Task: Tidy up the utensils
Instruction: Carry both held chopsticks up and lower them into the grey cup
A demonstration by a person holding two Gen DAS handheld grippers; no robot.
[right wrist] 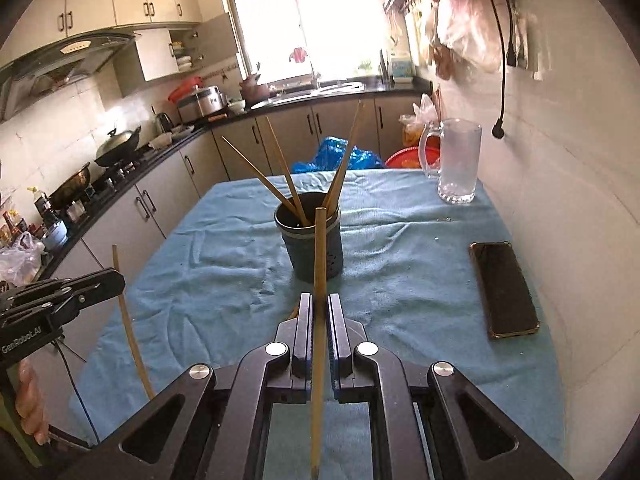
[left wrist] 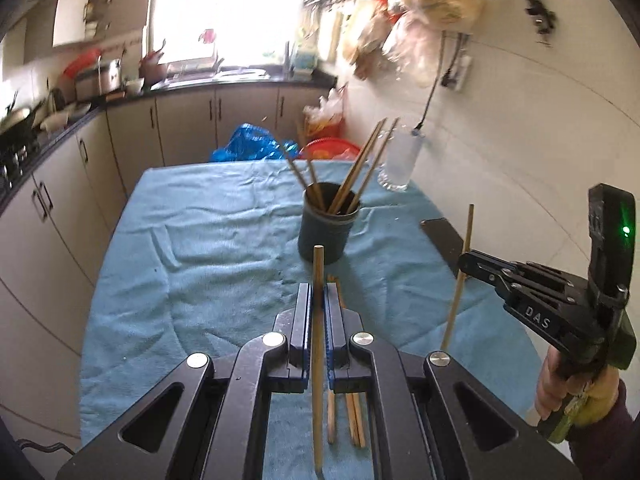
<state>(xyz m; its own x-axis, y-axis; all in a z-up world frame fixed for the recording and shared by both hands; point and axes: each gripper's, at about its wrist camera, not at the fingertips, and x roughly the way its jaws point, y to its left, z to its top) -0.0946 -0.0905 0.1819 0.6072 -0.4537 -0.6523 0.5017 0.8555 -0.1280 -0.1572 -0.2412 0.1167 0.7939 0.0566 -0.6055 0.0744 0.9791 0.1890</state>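
Each of my grippers, left (left wrist: pixel 319 300) and right (right wrist: pixel 320 312), is clamped on one upright chopstick (left wrist: pixel 318 344), near the holder (right wrist: pixel 310 236). Crowded sticks leaning inside could deflect mine, tipping it.

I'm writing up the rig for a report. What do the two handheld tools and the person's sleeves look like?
Both are black, angular tools with silver round bolts and blue ribbed pads on the fingers. The right tool carries white "DAS" lettering and a black block with a green light on top, on a green handle. The left tool reads "GenRobot.AI" in white. A dark purplish sleeve shows at the right wrist.
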